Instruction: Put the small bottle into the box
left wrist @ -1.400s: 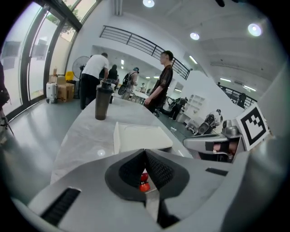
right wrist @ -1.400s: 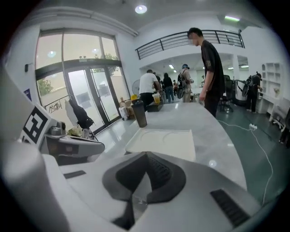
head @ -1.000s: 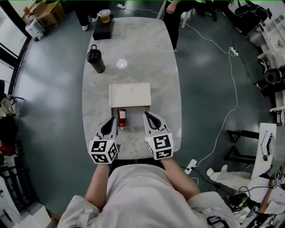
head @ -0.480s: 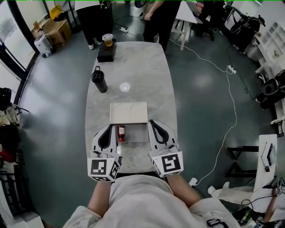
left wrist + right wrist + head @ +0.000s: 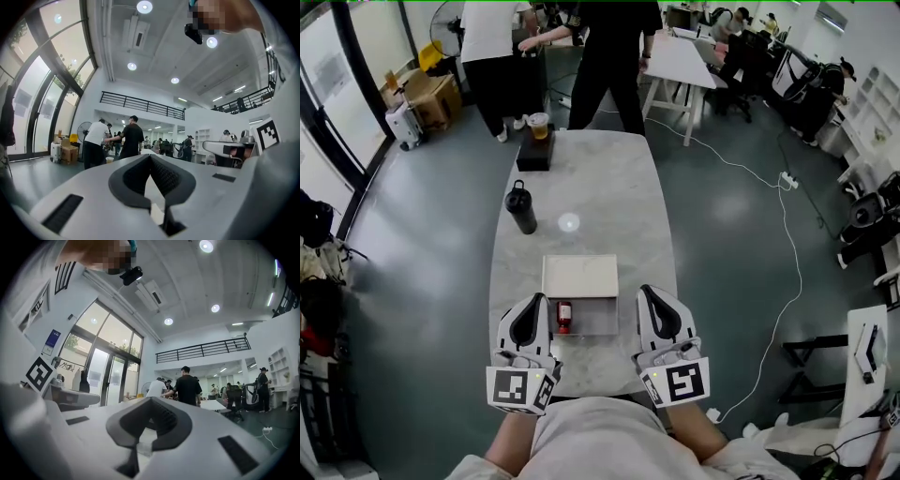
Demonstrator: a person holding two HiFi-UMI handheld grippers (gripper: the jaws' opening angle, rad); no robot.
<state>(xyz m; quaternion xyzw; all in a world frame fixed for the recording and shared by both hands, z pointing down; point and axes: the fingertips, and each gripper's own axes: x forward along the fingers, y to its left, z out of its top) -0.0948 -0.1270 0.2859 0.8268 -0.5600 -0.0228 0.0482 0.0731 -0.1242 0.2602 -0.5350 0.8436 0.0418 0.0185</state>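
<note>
Judging from the head view, the task is taken to be finished or very nearly so: the small bottle (image 5: pixel 564 316), red, is seen lying within the grey lower part of the box (image 5: pixel 581 277), close against its left side, with the pale lid part folded back behind it. Whether the bottle is truly bedded inside or only laid on that grey part cannot be settled from so high up. Neither tool is engaged with it. The left gripper (image 5: pixel 532 305) is held level just left of the bottle in that view, its jaws pressed together with nothing between them. The right gripper (image 5: pixel 651 295) is held clear at the box's right, its jaws likewise closed on nothing. Past the joined tips in both gripper views, only the room beyond is shown. If anything is left, it is judged to be closing the lid, which the task does not ask for. A black flask (image 5: pixel 521 207) is seen standing farther up the table (image 5: pixel 609 187).
</note>
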